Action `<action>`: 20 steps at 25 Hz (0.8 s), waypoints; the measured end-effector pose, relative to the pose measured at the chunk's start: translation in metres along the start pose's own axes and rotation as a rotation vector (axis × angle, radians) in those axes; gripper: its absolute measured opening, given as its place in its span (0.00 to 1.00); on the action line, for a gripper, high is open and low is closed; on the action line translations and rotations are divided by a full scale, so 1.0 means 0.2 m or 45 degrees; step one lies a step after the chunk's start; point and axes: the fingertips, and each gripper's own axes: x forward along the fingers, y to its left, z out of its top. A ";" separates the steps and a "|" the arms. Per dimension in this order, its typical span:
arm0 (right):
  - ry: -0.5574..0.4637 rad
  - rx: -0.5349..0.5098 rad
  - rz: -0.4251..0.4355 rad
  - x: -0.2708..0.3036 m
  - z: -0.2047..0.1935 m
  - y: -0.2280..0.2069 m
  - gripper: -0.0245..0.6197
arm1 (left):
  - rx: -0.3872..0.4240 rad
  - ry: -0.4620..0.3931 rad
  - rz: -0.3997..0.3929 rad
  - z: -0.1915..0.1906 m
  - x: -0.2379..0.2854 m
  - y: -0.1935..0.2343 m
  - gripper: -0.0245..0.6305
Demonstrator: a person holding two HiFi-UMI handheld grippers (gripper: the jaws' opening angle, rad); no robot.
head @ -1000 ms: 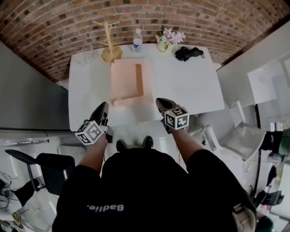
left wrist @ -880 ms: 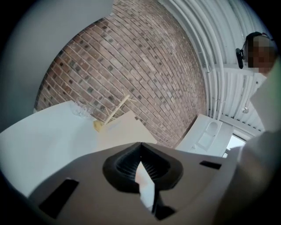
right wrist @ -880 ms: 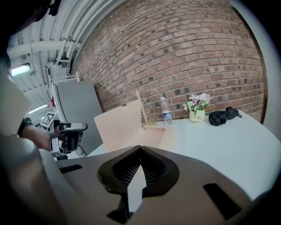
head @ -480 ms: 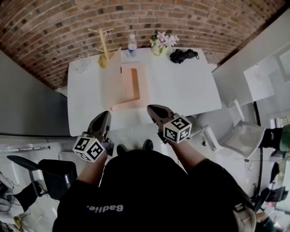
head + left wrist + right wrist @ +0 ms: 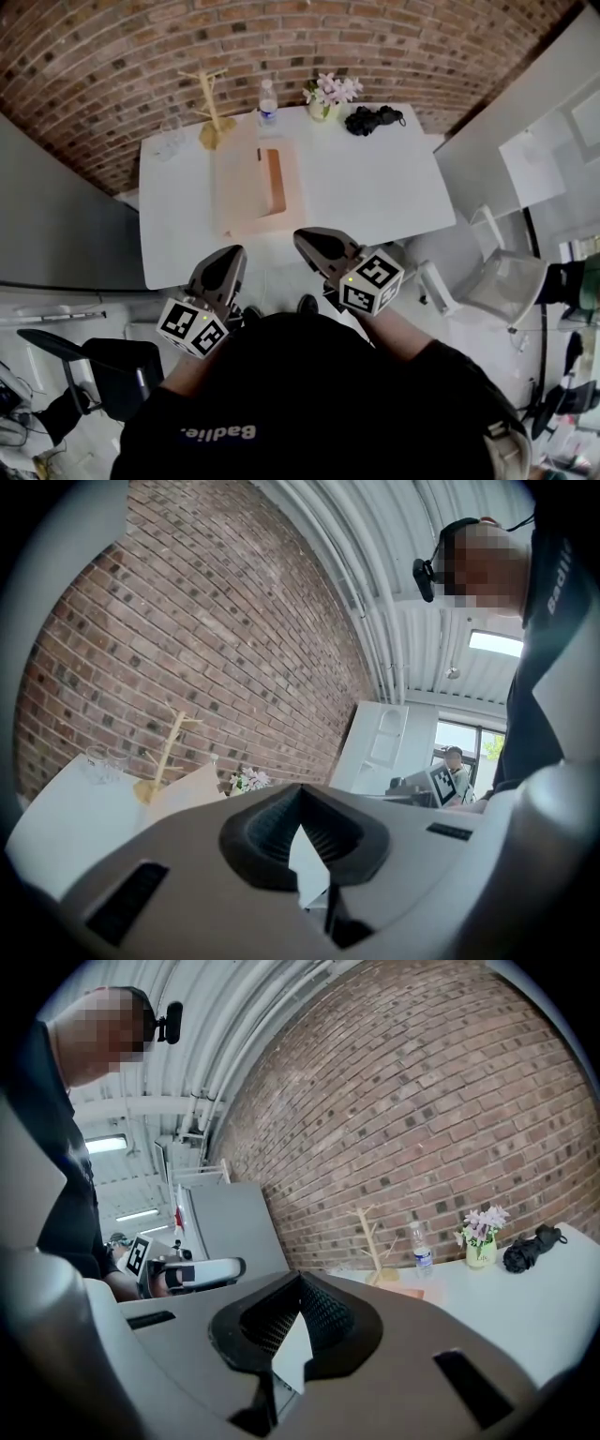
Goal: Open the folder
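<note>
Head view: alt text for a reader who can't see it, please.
A person stands at a white table, holding the left gripper and right gripper shut and empty, short of its near edge. On it lies a peach folder, its cover apparently lifted; a wooden stand, water bottle, flowers and a black bundle line the far edge.

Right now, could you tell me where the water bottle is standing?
In the head view the water bottle stands at the table's far edge by the brick wall, between the wooden rack to its left and the flower vase.
</note>
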 end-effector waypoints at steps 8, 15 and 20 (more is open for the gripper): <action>0.014 -0.041 0.043 0.01 0.01 0.07 0.08 | 0.056 0.011 -0.036 -0.02 0.02 -0.06 0.04; 0.022 -0.045 0.058 0.01 0.01 0.08 0.08 | 0.073 0.017 -0.045 -0.03 0.03 -0.08 0.04; 0.016 -0.048 0.058 0.02 0.01 0.08 0.08 | 0.075 0.013 -0.051 -0.03 0.02 -0.08 0.04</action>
